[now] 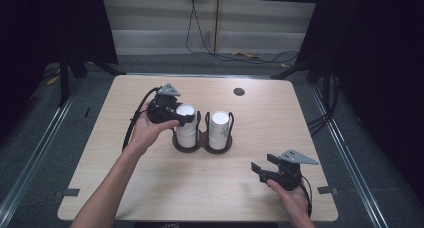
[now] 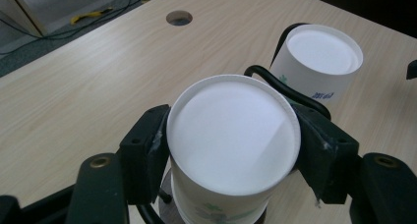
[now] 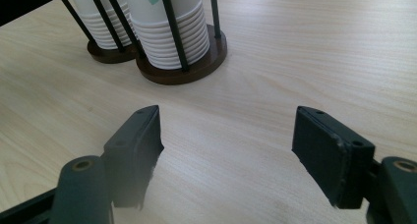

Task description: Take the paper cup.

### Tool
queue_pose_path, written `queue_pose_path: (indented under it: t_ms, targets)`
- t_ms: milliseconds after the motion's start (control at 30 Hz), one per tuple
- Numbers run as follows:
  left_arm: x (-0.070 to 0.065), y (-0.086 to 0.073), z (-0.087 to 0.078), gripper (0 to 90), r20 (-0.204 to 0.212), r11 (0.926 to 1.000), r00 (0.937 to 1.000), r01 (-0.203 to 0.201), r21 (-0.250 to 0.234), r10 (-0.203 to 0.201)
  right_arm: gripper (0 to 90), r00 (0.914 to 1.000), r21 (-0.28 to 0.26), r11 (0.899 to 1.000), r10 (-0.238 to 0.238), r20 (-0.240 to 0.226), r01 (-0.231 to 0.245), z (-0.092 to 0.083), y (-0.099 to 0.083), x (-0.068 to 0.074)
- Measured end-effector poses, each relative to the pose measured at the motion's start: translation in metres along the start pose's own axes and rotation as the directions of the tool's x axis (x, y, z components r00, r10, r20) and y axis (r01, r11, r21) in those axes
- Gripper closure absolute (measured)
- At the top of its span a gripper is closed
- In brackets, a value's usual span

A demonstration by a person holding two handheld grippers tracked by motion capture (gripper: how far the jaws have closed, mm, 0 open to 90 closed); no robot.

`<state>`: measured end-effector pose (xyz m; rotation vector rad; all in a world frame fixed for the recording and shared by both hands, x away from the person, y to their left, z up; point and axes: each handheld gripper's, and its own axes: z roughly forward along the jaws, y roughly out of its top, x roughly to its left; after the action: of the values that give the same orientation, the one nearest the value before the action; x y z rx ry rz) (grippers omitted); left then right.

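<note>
Clamped on the top paper cup (image 2: 233, 140) of the left stack in the twin cup holder (image 1: 202, 144) — left gripper (image 1: 176, 114). Right gripper (image 1: 264, 169) spread, empty, near the table's (image 1: 150, 188) edge. Next, probably — straight lift, so one cup separates.

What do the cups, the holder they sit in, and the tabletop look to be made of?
Cups: likely paper, matte white with a rolled rim and a green print; they sit upside down, nested in two stacks. The left gripper is shut on the nearer stack's top cup.
Holder: thin black rods, probably metal, on dark brown round bases, perhaps wood or plastic.
Tabletop: pale wood-grain surface, probably laminate.
</note>
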<state>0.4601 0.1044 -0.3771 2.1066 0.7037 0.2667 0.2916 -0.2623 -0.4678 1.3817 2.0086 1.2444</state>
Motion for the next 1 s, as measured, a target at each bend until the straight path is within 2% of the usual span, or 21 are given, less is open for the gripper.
queue_pose_path:
  t_ms: [633,733,800,1000]
  targets:
    - [-0.001,0.007,-0.011,35.2,-0.010,0.9989,0.9999,-0.009,-0.046,0.009,27.1,1.0000,0.001,1.000,-0.008,-0.002,0.008,0.001,0.000,0.000]
    - [-0.002,0.010,-0.014,35.3,-0.019,0.9982,0.9997,-0.015,-0.058,0.014,27.1,1.0000,0.000,1.000,-0.004,-0.001,0.004,0.000,0.000,0.000]
    - [-0.002,0.010,-0.014,35.3,-0.027,0.9971,0.9996,-0.005,-0.076,0.002,27.1,1.0000,0.001,1.000,-0.008,-0.002,0.008,0.000,0.000,0.000]
    - [-0.003,0.011,-0.015,35.3,-0.012,0.9964,0.9999,-0.008,-0.084,0.007,27.2,1.0000,-0.002,1.000,-0.002,-0.005,0.002,0.000,0.000,0.000]
